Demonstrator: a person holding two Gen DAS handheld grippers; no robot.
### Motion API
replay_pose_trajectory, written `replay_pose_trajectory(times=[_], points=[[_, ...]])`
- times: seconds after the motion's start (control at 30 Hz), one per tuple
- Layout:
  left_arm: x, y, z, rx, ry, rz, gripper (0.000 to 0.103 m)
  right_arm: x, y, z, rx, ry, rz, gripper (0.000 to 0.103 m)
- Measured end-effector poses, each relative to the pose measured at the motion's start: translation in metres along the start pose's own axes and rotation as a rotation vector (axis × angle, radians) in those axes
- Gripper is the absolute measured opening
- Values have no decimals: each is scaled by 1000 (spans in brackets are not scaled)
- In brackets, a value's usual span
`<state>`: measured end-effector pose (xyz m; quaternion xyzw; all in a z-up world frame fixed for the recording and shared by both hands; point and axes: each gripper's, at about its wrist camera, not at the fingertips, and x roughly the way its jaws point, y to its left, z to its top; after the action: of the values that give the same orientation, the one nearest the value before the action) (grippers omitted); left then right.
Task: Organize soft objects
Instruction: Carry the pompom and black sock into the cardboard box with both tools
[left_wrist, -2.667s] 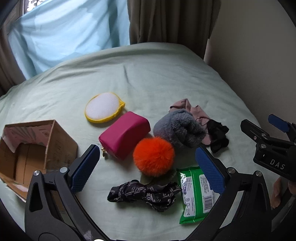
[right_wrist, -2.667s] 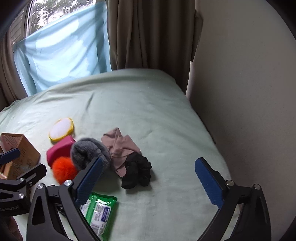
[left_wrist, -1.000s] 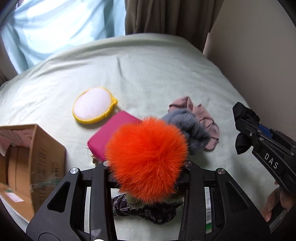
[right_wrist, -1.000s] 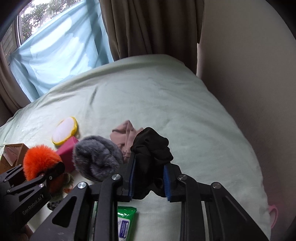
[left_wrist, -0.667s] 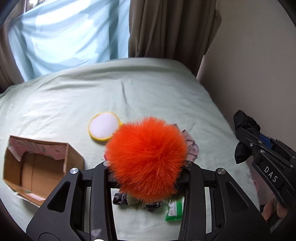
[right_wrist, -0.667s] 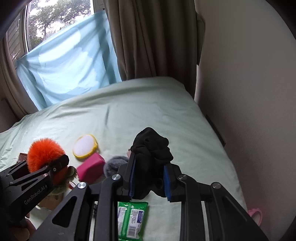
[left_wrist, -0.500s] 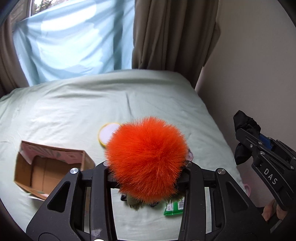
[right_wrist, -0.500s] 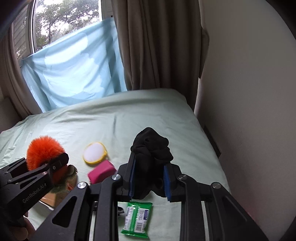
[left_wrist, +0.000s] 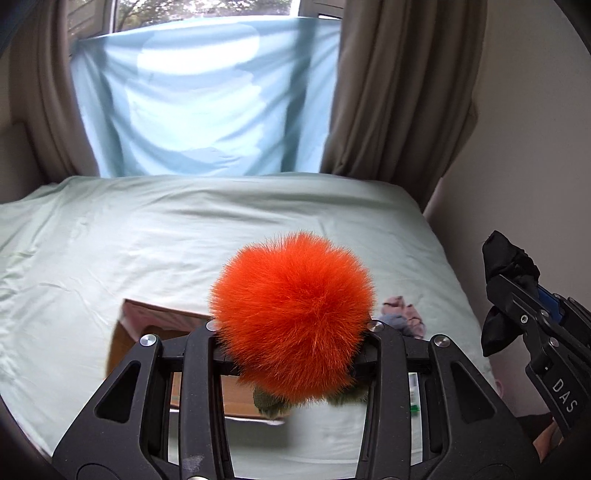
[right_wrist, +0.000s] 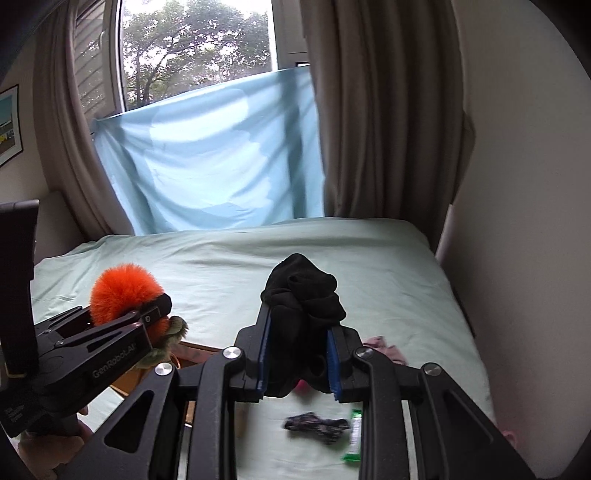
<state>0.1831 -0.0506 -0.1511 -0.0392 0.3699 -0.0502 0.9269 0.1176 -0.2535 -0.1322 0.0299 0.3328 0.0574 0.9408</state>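
Observation:
My left gripper (left_wrist: 291, 328) is shut on a fluffy orange pompom (left_wrist: 291, 314) with an olive knit piece under it, held high above the bed; it also shows in the right wrist view (right_wrist: 125, 291). My right gripper (right_wrist: 298, 354) is shut on a bunched black sock (right_wrist: 301, 302), also held high; the sock shows at the right edge of the left wrist view (left_wrist: 506, 280). An open cardboard box (left_wrist: 147, 332) lies on the bed below the left gripper.
The pale green bed (left_wrist: 147, 240) holds a pink cloth (right_wrist: 384, 349), a grey fluffy item (left_wrist: 397, 321), a dark patterned scrunchie (right_wrist: 317, 424) and a green wipes pack (right_wrist: 352, 439). A wall runs along the right, curtains and a window behind.
Both grippers closed on their items, the pompom and the black sock, and rose well above the bed. The left gripper now sits over the cardboard box.

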Motion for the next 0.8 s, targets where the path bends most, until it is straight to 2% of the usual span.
replay_pose_trajectory(times=[0.17,0.4,0.63,0.8], points=[[-5,65,3,2,18,36,33,18,63,-3,9,38,38,23],[14,154,-7,-1,110,64,33,58,131,-16,64,148,58,23],[60,200,-28,3,233,68,33,111,166,-31,68,275,60,23],[100,213,-47,18,322,75,33,170,175,-48,72,436,49,23]])
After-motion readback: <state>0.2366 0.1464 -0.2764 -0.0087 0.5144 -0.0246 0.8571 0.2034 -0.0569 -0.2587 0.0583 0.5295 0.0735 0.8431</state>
